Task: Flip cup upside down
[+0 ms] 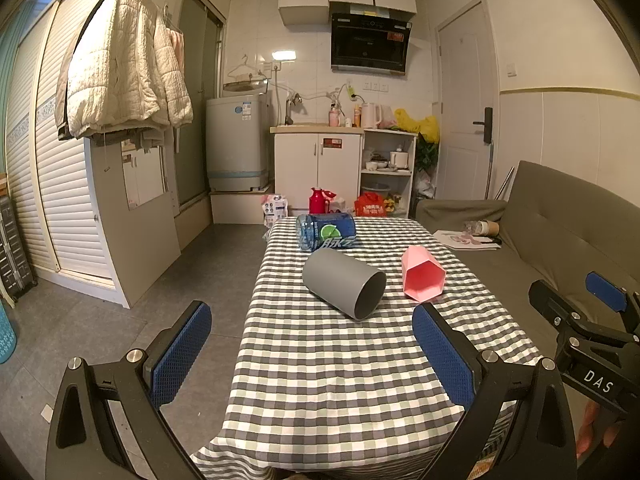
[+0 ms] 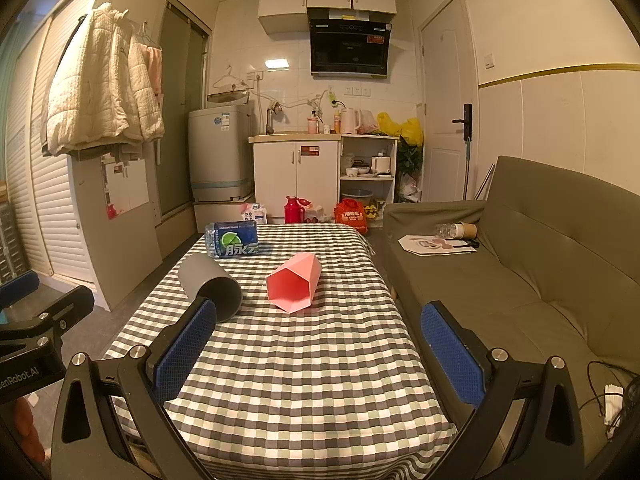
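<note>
Grey cup [image 1: 345, 282]: smooth matte cylinder lying on its side on the counter [image 1: 320, 380], about the middle of the cloth toward the left edge, open mouth toward the near edge; touched by neither tool.
Pink cup [image 1: 423, 273]: glossy, faceted, with an angular many-sided rim, tapering to its base; also on its side, just right of the grey cup and apart from it, mouth toward the near edge.
Bottle [image 1: 326, 231]: clear blue plastic, lying on its side at the far edge of the counter, just behind the grey cup; blue label with a green lime slice and white Chinese characters.
Counter cloth: soft fabric in a grey, white and pale green check, draping over the near edge.
Left tool [image 1: 312, 354]: black frame, blue dimpled pads [image 1: 182, 356], set wide apart and holding nothing, above the near part of the counter; "...enRobot.AI" can be read on its body in the right wrist view.
Right tool [image 2: 318, 350]: same black frame and blue textured pads [image 2: 452, 354], spread wide and empty, over the near part of the counter; white letters "DAS" show on its body in the left wrist view.
Sofa [image 2: 540, 280]: olive-grey upholstery with stitched panels, along the counter's right edge.
</note>
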Demonstrator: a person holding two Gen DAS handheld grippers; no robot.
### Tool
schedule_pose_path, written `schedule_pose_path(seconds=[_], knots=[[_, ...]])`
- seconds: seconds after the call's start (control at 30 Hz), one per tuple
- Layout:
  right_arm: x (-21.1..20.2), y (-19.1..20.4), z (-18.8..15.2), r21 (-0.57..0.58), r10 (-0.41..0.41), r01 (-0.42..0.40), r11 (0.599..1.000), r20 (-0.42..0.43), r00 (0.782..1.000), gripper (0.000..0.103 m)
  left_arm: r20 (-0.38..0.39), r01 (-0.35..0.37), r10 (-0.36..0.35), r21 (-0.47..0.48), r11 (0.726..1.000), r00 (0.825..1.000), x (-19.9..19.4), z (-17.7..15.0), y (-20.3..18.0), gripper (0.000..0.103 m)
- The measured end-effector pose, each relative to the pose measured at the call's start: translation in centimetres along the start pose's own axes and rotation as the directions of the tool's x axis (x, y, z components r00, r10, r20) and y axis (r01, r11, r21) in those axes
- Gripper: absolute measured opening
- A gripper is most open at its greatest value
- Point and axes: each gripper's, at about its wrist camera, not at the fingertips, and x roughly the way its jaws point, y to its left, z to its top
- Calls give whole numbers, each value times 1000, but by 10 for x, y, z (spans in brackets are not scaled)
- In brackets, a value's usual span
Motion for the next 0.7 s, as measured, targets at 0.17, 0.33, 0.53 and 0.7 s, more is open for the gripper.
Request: schedule_pose_path(seconds=[0.17, 0.33, 0.53, 0.7], knots=[[0, 2, -1, 1, 0, 0, 1000, -1, 1000, 103, 0, 0, 0, 0, 1000, 1000, 0, 0, 0, 103], [0, 2, 0, 1, 0, 0, 1000, -1, 1000, 103, -1, -1, 1, 1, 1000, 1000, 0, 0, 0, 103], [-1, 1, 0, 2, 0, 0, 1000, -2, 1000, 103, -1, 0, 0, 1, 1000, 1000, 0, 0, 0, 103], [3, 3, -2, 1, 1, -1, 1000, -4, 1000, 103, -2, -1, 1, 1, 1000, 1000, 0, 0, 0, 103]])
